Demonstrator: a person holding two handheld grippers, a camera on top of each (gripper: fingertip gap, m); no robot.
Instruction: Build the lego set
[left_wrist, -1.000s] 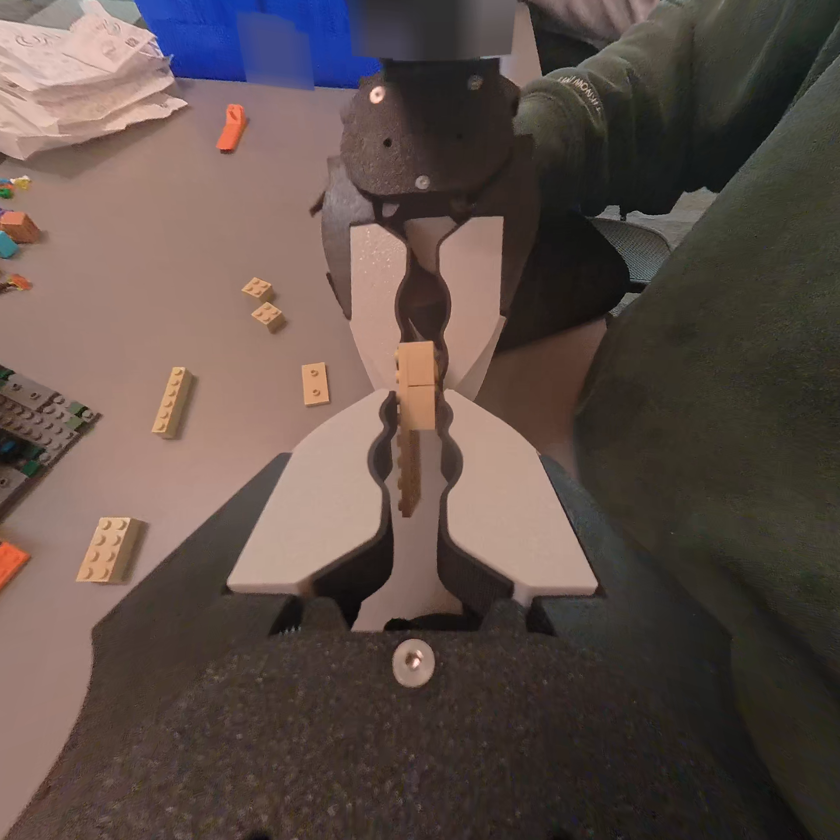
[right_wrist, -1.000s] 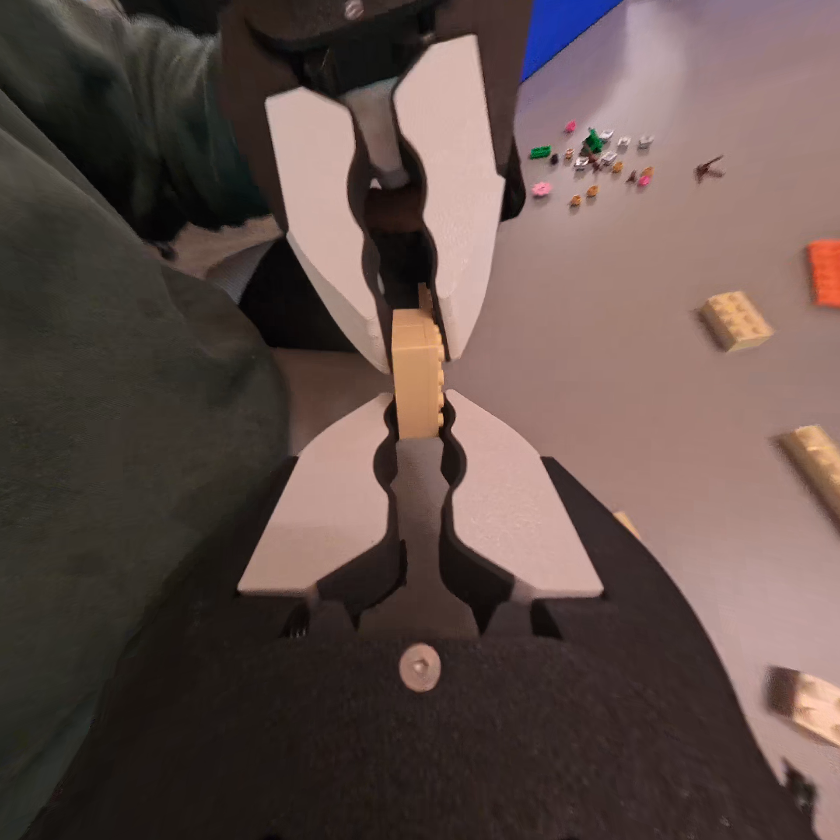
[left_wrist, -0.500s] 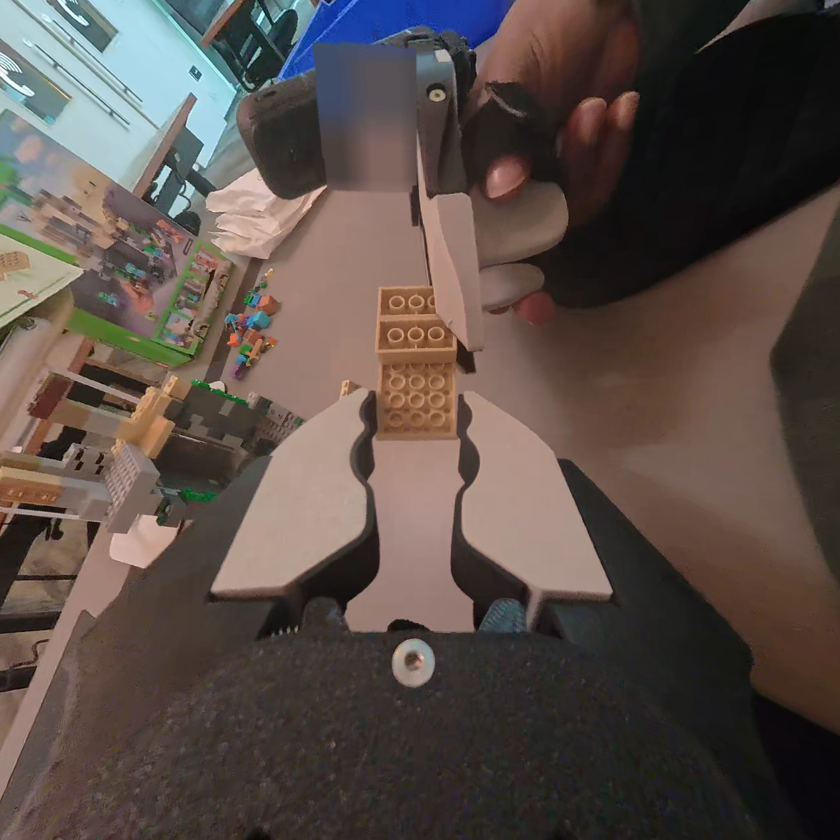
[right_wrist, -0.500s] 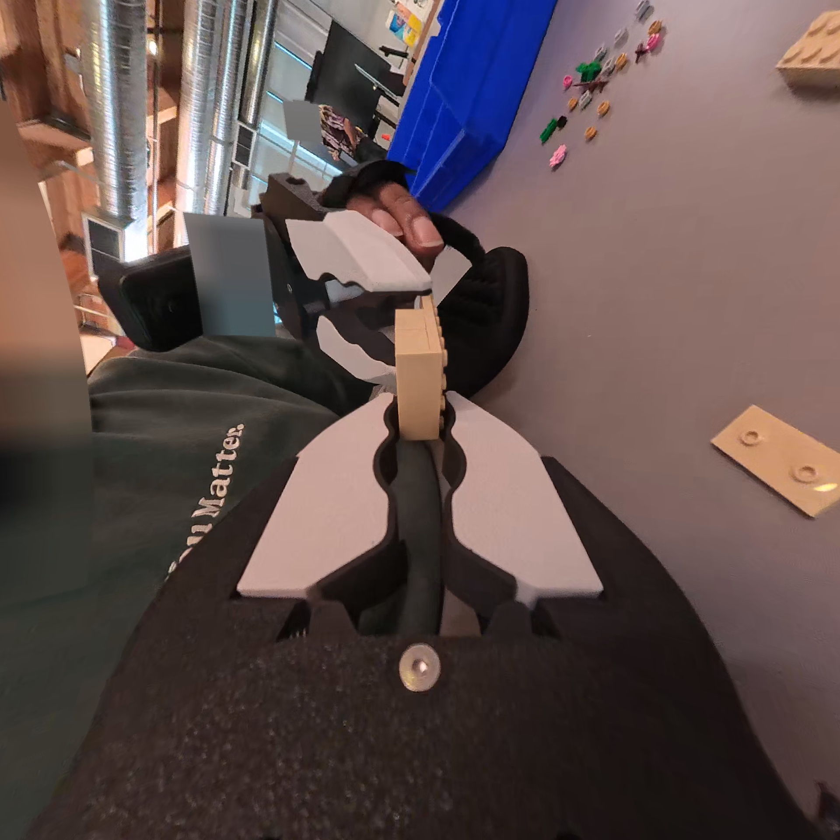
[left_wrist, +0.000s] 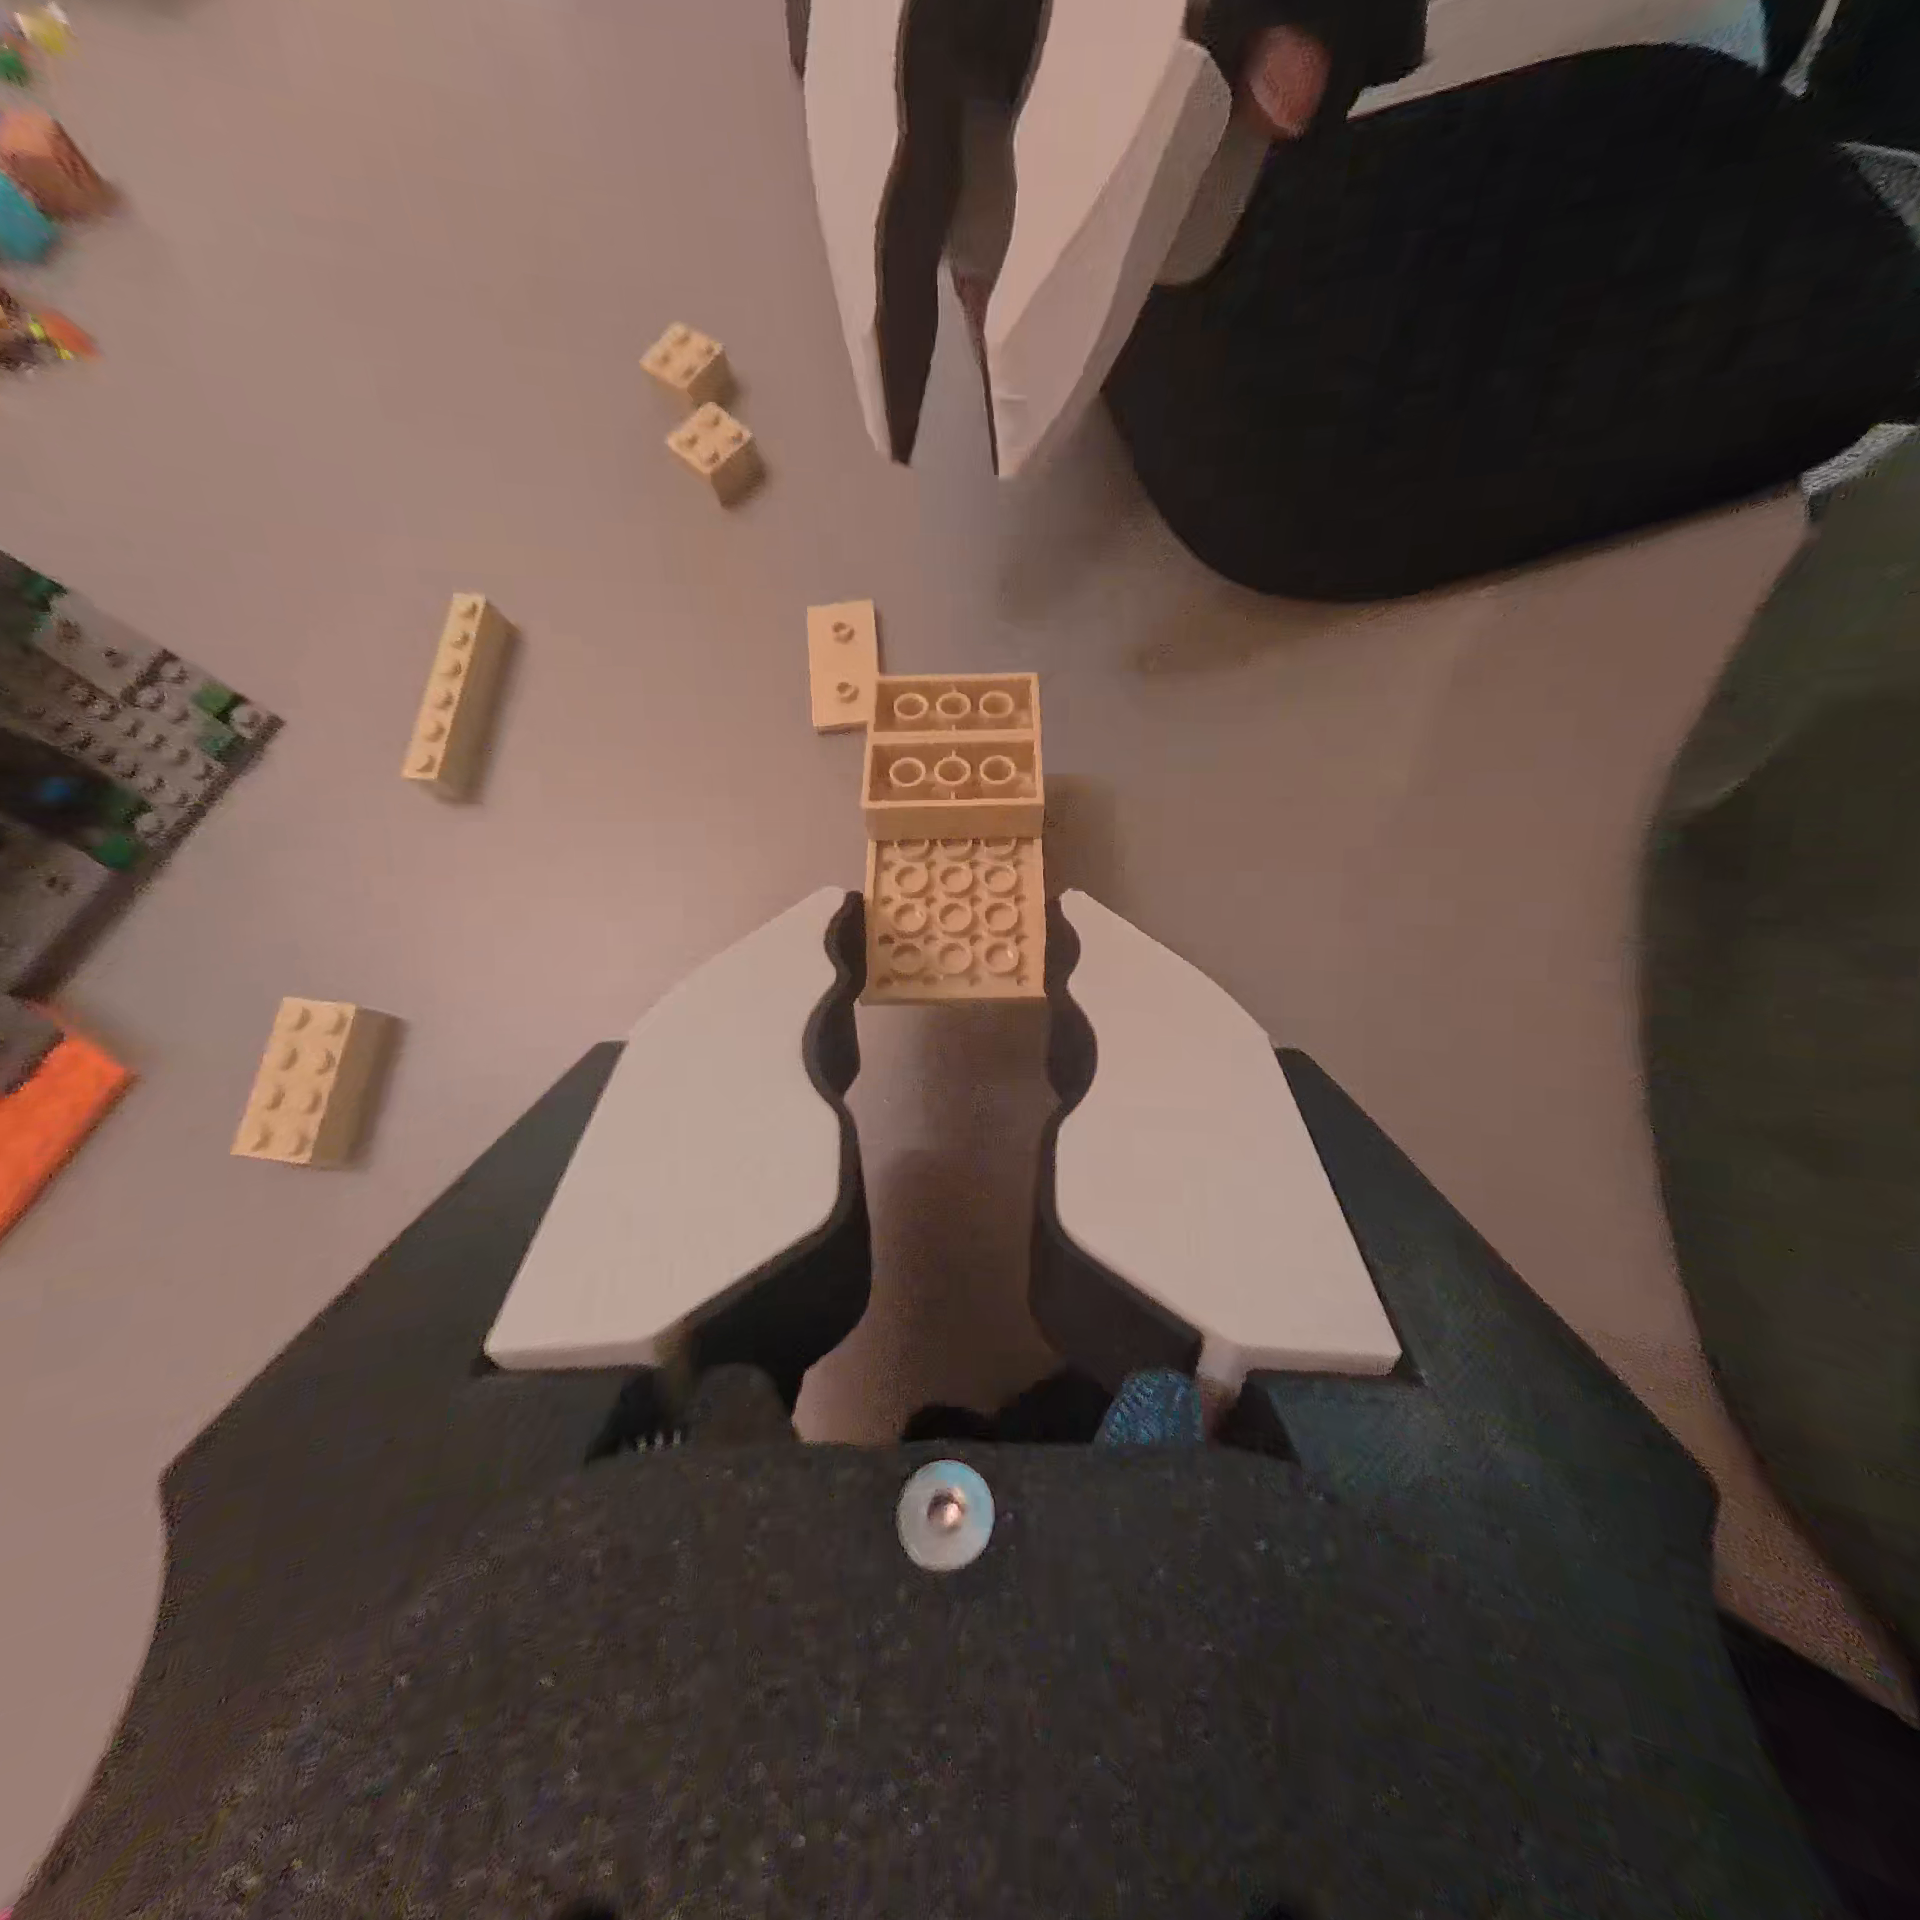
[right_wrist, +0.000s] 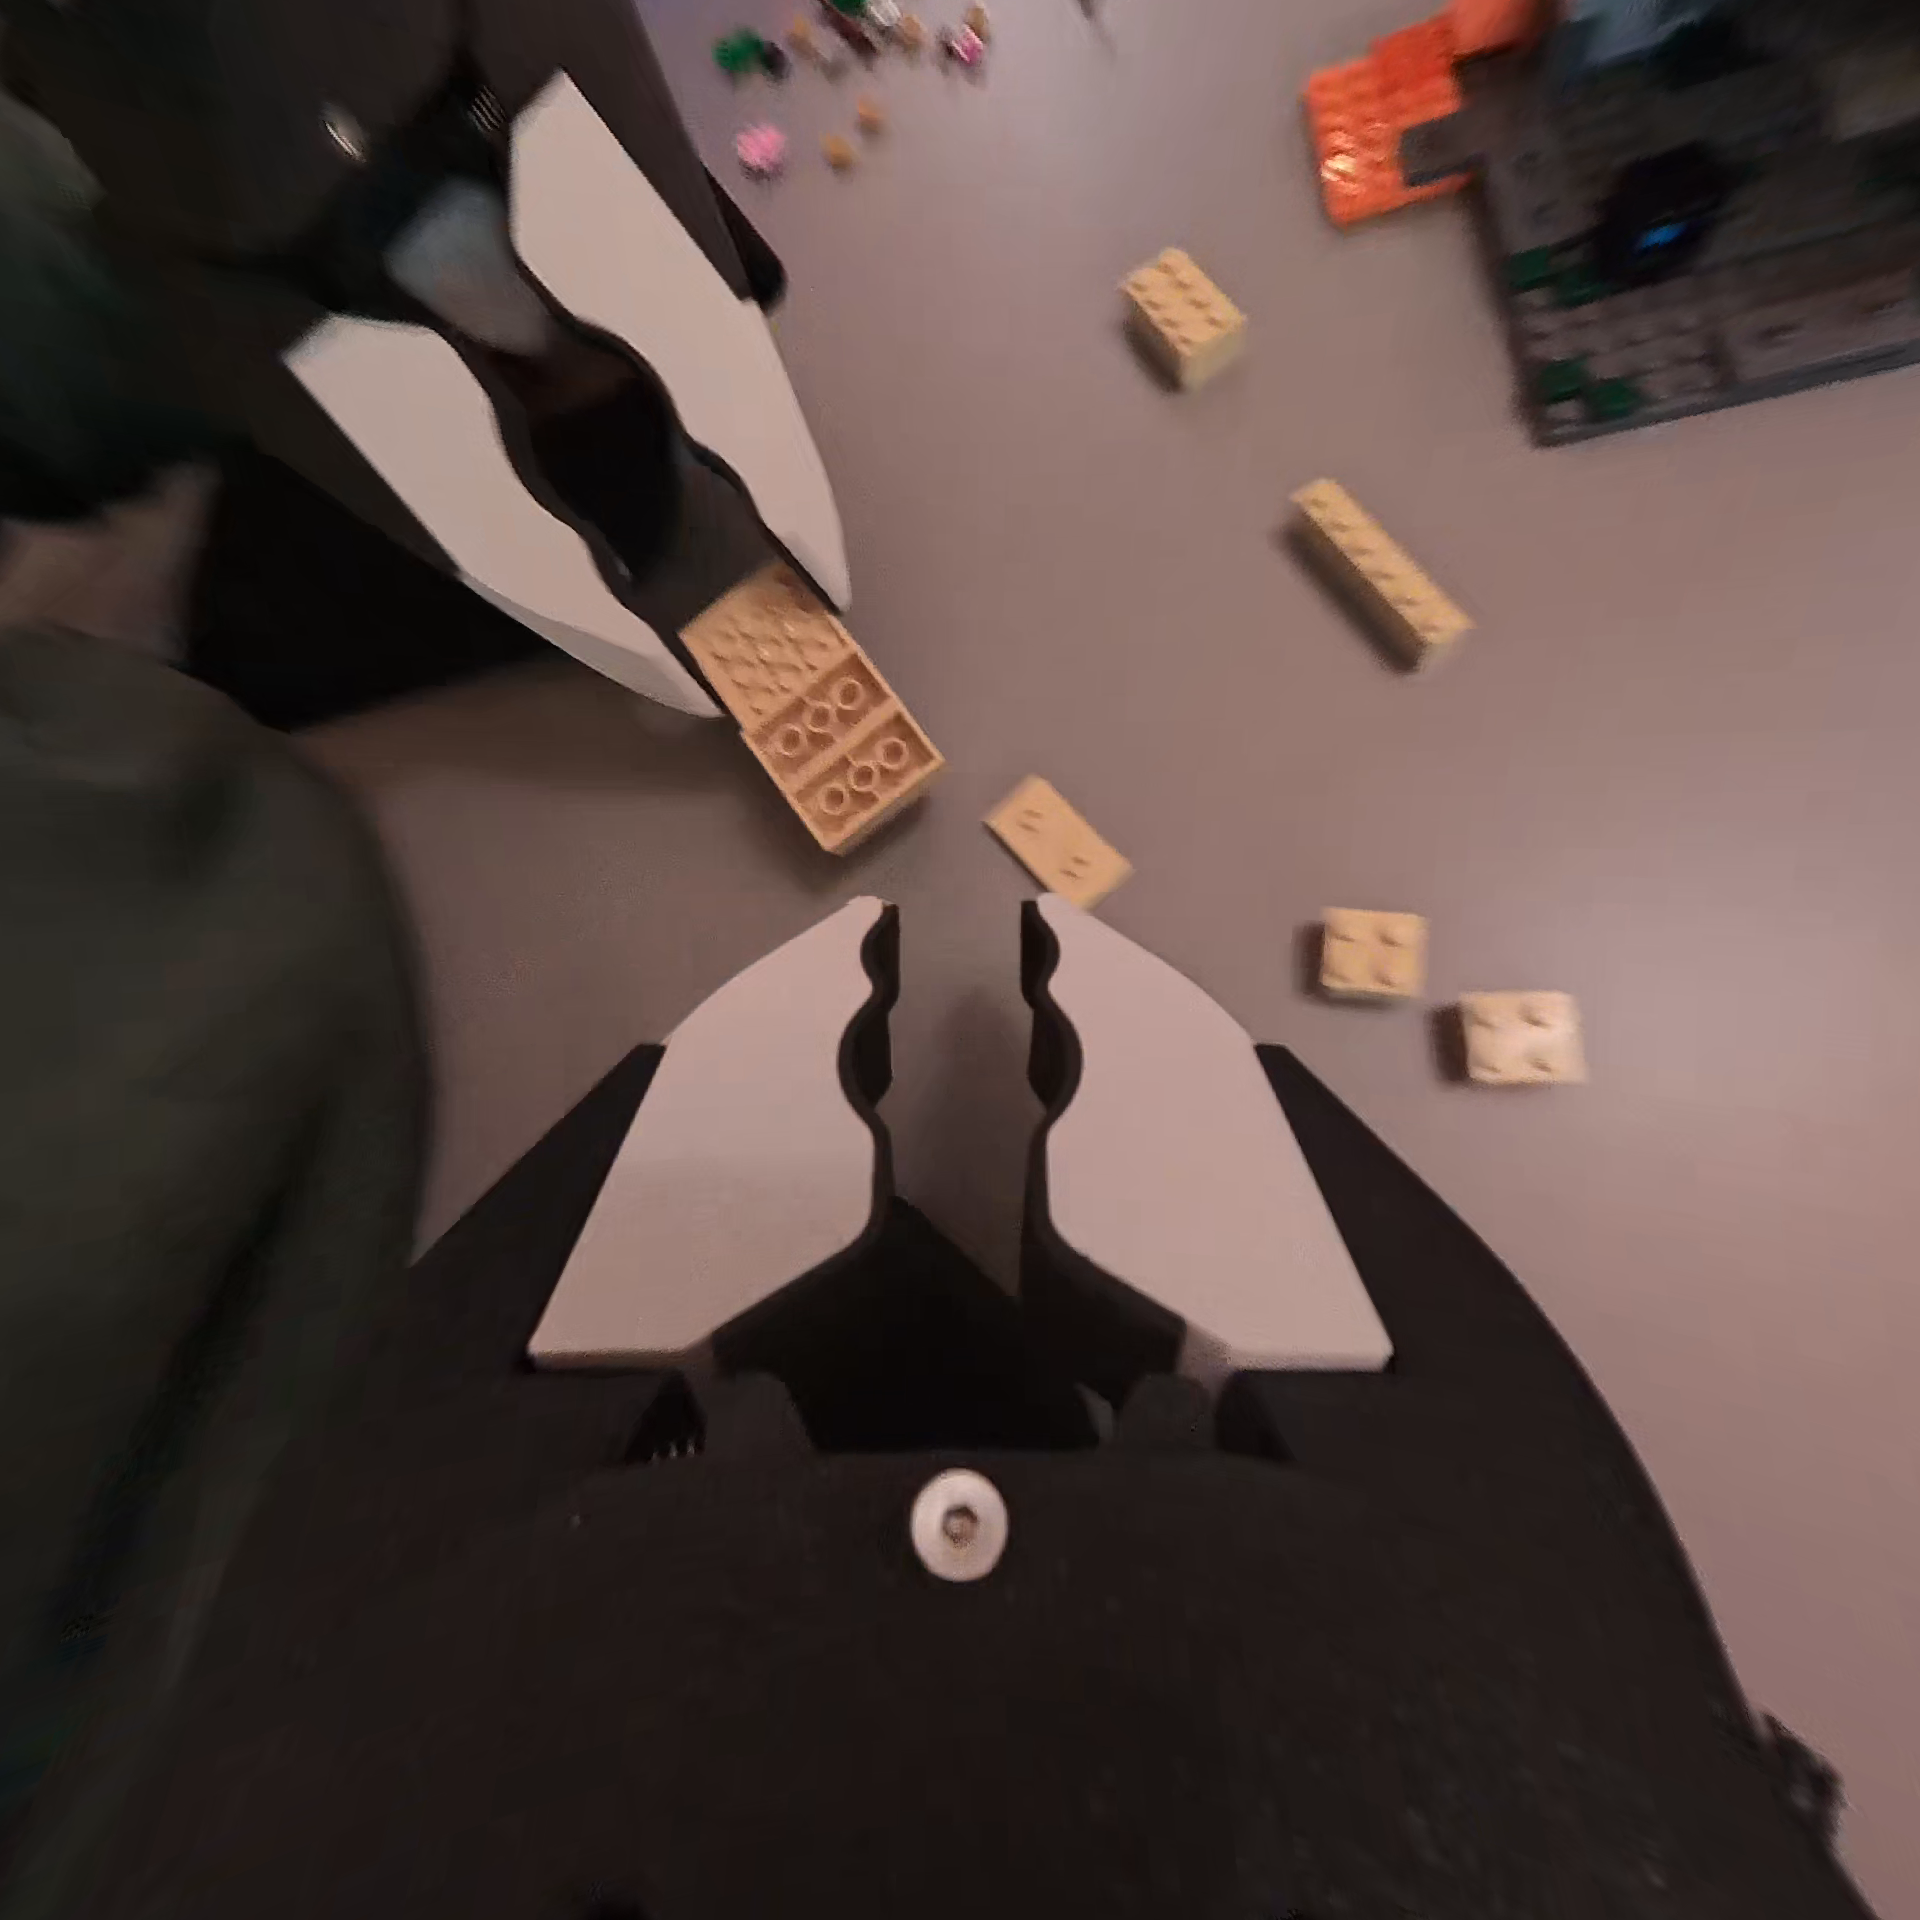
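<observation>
My left gripper (left_wrist: 956, 906) is shut on a tan brick assembly (left_wrist: 956, 831): a flat plate with two bricks on its far half, undersides facing the camera. It hangs above the grey table. In the right wrist view the same assembly (right_wrist: 821, 738) sticks out of the left gripper (right_wrist: 777, 652) at upper left. My right gripper (right_wrist: 956, 914) is open and empty, a short way from the assembly. In the left wrist view the right gripper (left_wrist: 948, 462) hangs at the top, jaws slightly apart.
Loose tan pieces lie on the table: a 2x4 brick (left_wrist: 312, 1081), a long brick (left_wrist: 457, 696), two small bricks (left_wrist: 686, 358) (left_wrist: 717, 452) and a flat plate (left_wrist: 842, 665). A dark grey build (right_wrist: 1714, 260) with an orange plate (right_wrist: 1392, 135) is beyond. A green sleeve (left_wrist: 1787, 935) is at right. Spacing between my two grippers at the tips: around 9 cm.
The right gripper has let go of the tan assembly, opened and drawn back. The left gripper alone holds it, and both views have swung down toward the table.
</observation>
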